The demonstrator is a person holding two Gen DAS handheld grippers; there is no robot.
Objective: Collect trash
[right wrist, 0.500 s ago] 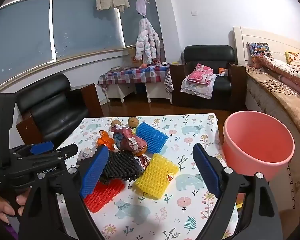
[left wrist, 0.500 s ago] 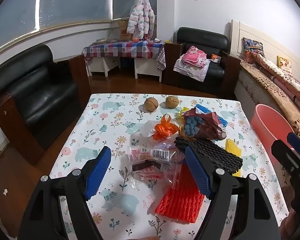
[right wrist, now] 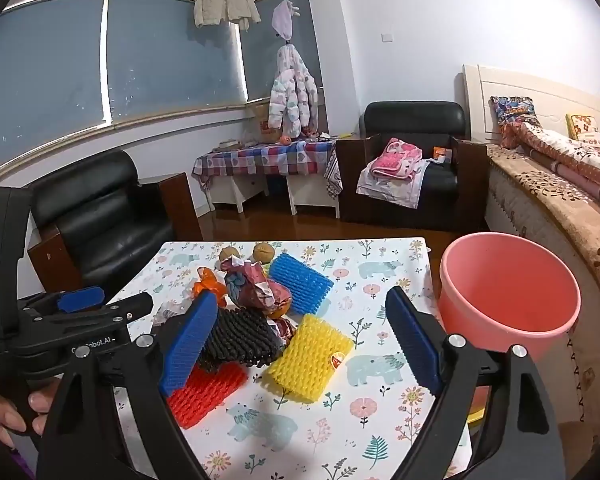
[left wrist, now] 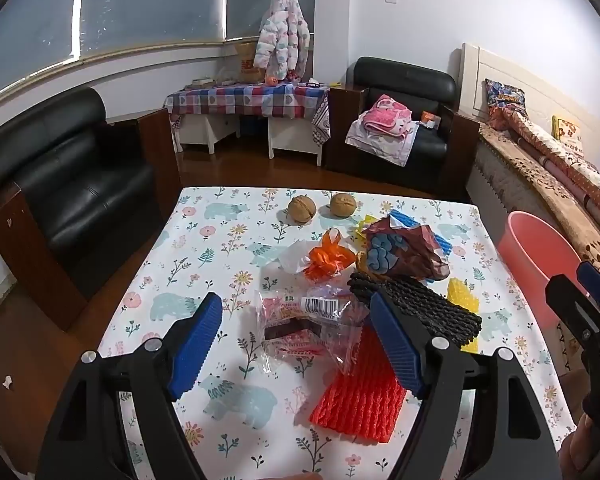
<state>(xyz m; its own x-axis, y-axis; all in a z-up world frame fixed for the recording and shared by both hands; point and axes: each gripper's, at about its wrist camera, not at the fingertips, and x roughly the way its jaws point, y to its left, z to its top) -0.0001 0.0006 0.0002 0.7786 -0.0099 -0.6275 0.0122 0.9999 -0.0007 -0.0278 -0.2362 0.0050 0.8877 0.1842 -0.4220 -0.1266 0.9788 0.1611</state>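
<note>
Ribbed red foam net (left wrist: 362, 398) (crinkly clear wrapper (left wrist: 300, 326) beside) under both grippers' released jaws.

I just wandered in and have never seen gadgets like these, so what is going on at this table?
A person holds a two-finger tool in each hand to clear trash off the flowery table. Both the left gripper and the right gripper hover open, holding nothing. The left one lines up on a clear plastic wrapper; the right one frames a yellow foam net. Red, black and blue foam nets lie nearby. The pink bucket at the table's edge looks empty.
</note>
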